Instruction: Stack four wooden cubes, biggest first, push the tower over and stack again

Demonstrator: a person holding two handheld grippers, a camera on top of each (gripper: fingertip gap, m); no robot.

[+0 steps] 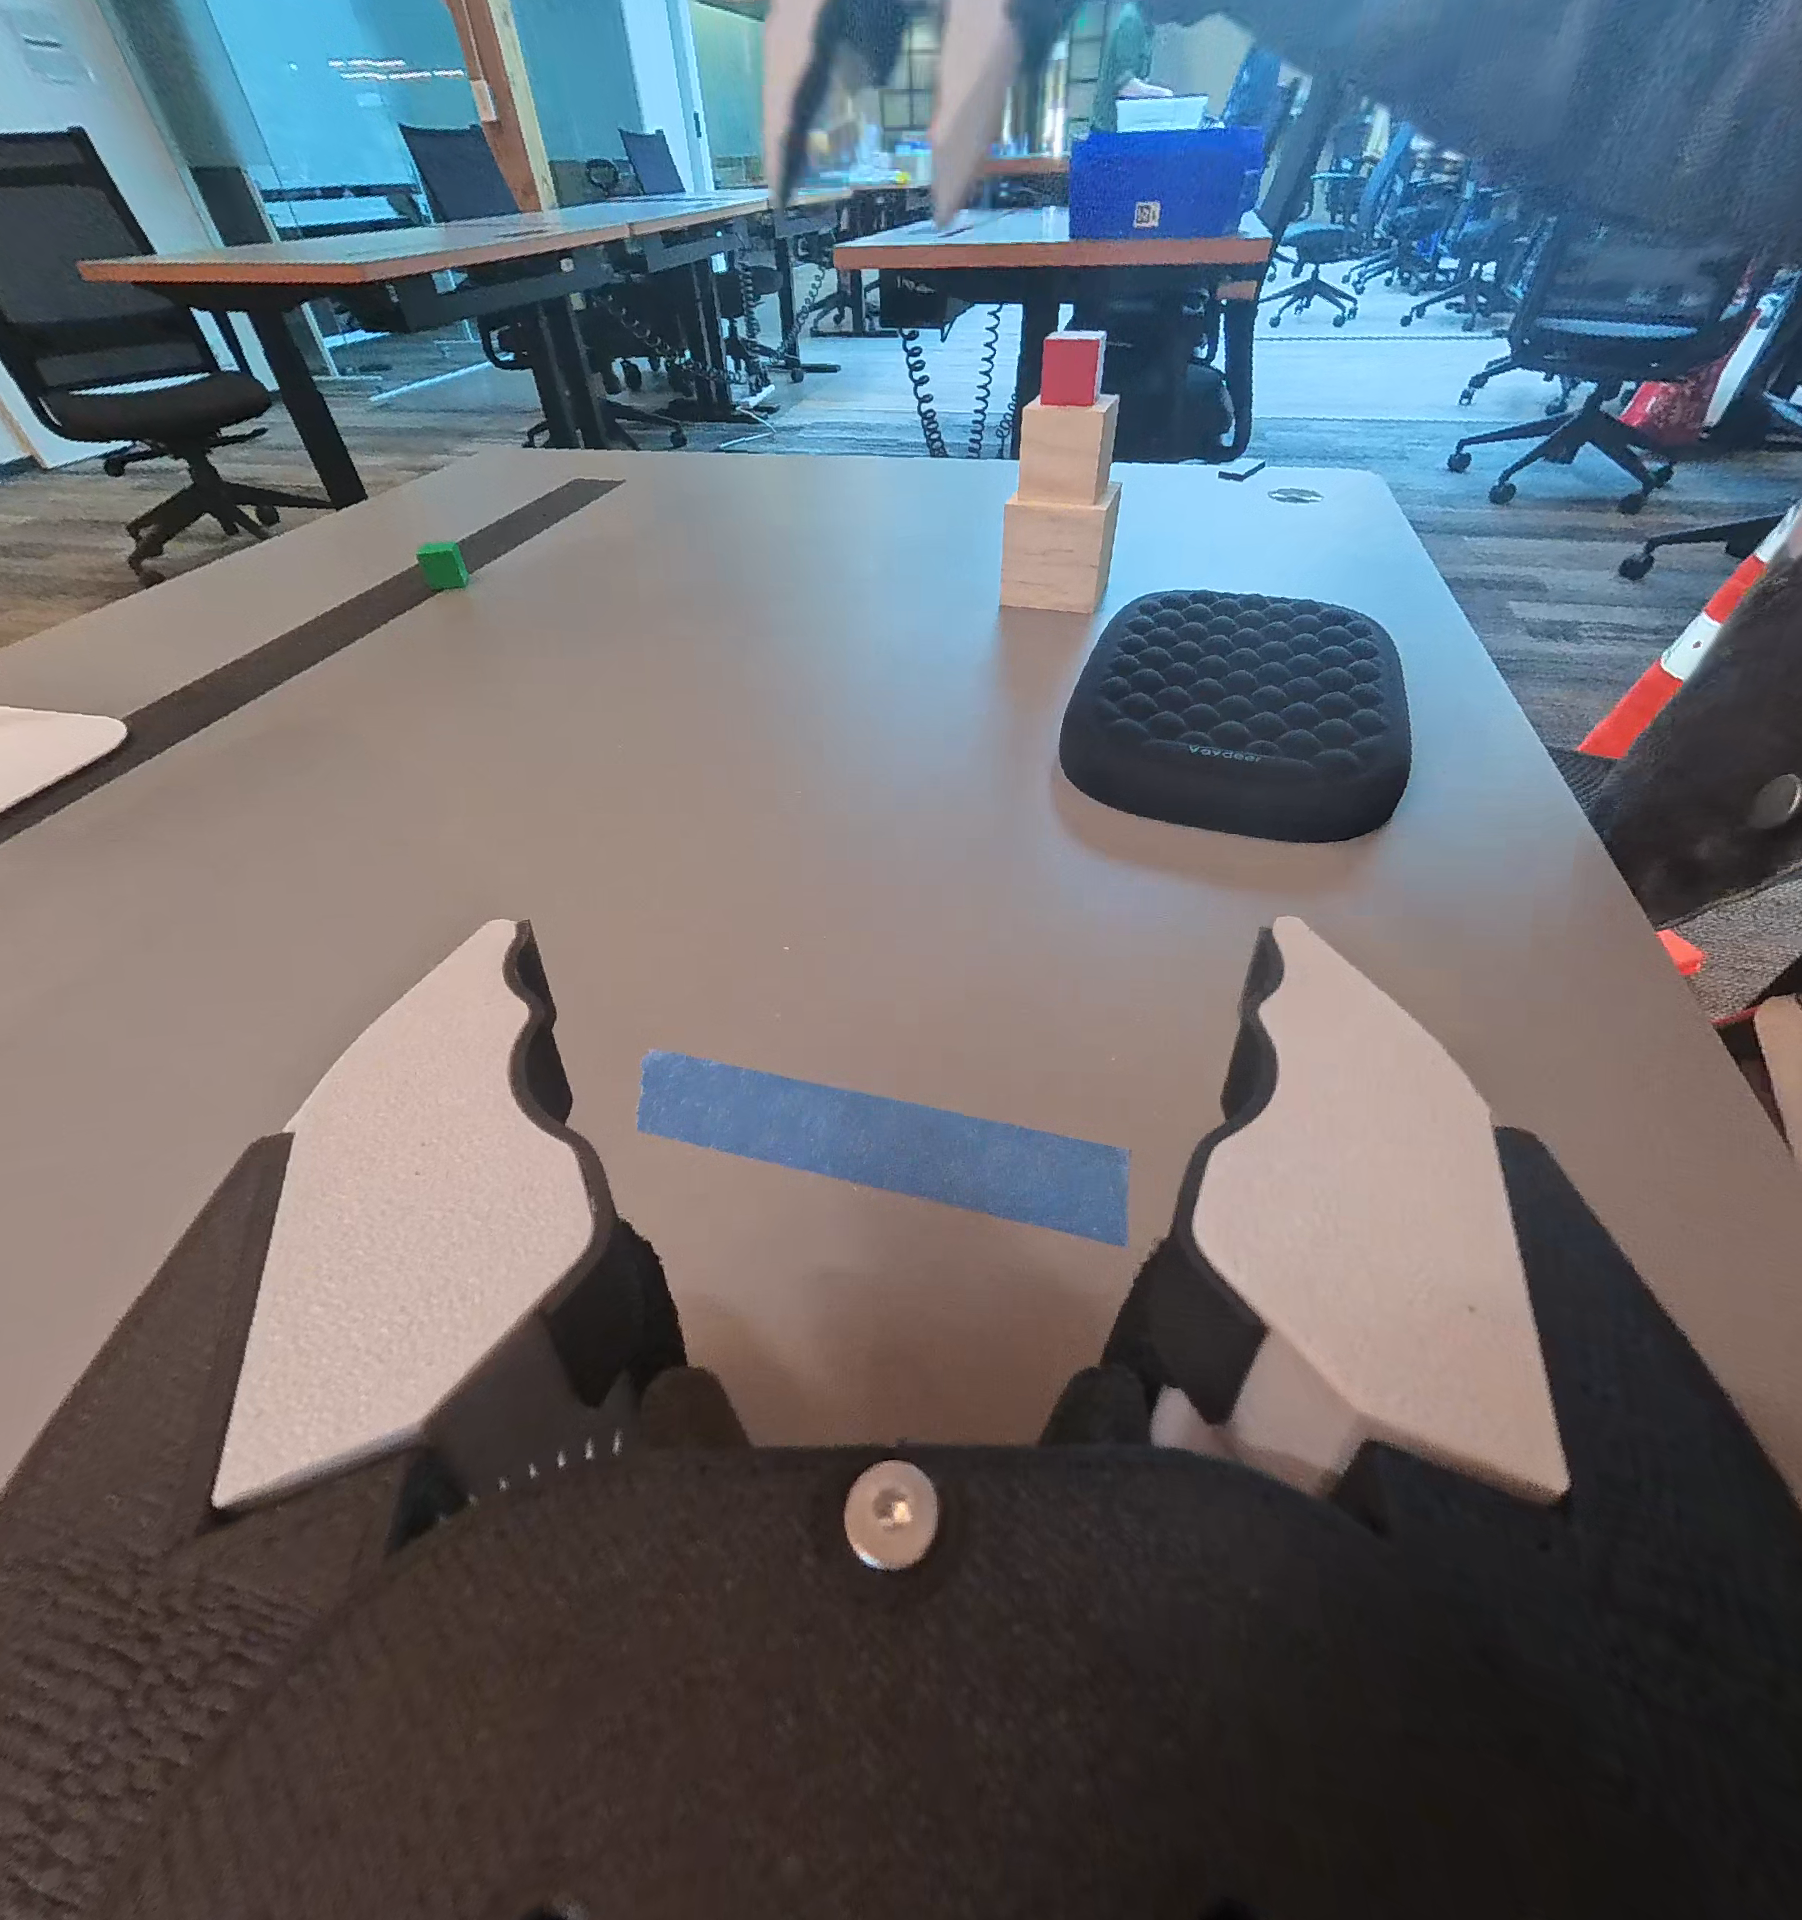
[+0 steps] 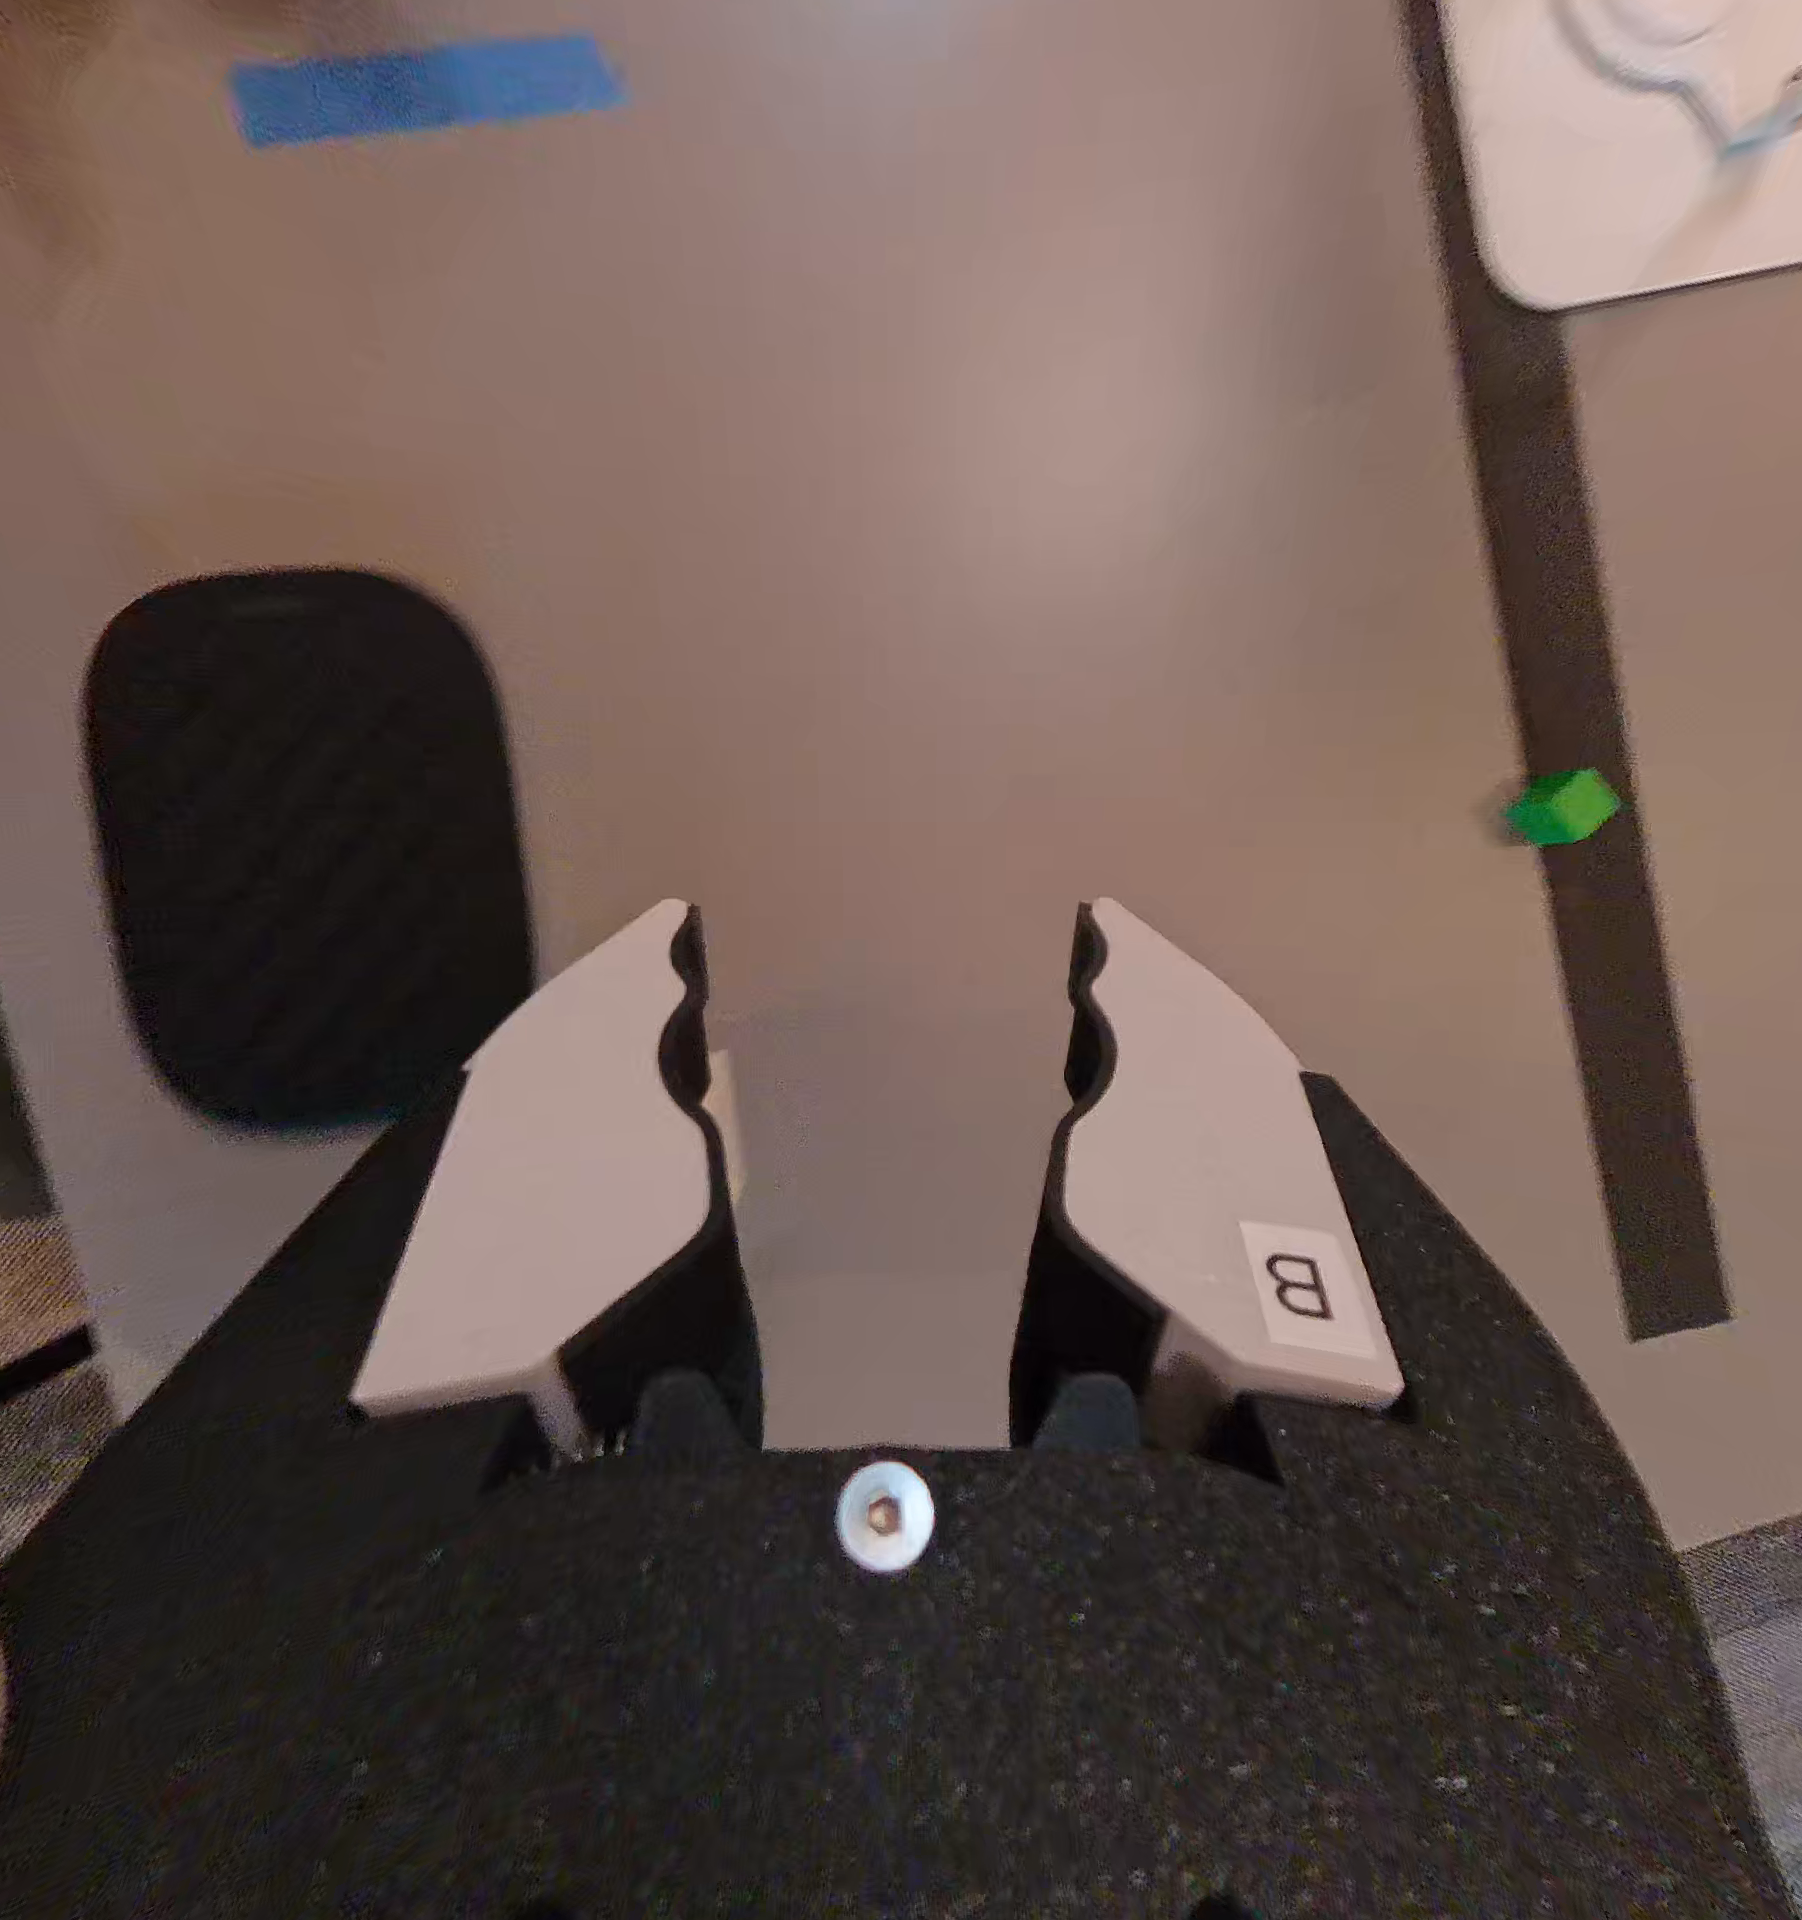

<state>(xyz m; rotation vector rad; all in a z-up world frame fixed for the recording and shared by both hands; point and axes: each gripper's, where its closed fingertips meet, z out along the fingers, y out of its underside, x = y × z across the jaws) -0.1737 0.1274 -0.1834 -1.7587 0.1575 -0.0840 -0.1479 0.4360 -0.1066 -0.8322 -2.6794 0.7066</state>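
In the left wrist view a tower stands at the table's far right: a large pale wooden cube [image 1: 1061, 545], a smaller wooden cube [image 1: 1069, 445] on it and a red cube [image 1: 1071, 369] on top. A small green cube [image 1: 444, 566] sits apart on a black strip at the far left; it also shows in the right wrist view [image 2: 1557, 805]. My left gripper [image 1: 897, 935] is wide open and empty, low over the near table. My right gripper [image 2: 889, 920] is open and empty, high above the table and looking down. It shows blurred in the left wrist view [image 1: 866, 208], up and left of the tower.
A black padded wrist rest [image 1: 1240, 712] lies just in front of the tower and shows in the right wrist view [image 2: 299, 842]. A strip of blue tape [image 1: 881, 1143] lies between my left fingers. A white pad [image 2: 1655, 145] lies beyond the black strip [image 2: 1593, 790]. Desks and chairs stand behind.
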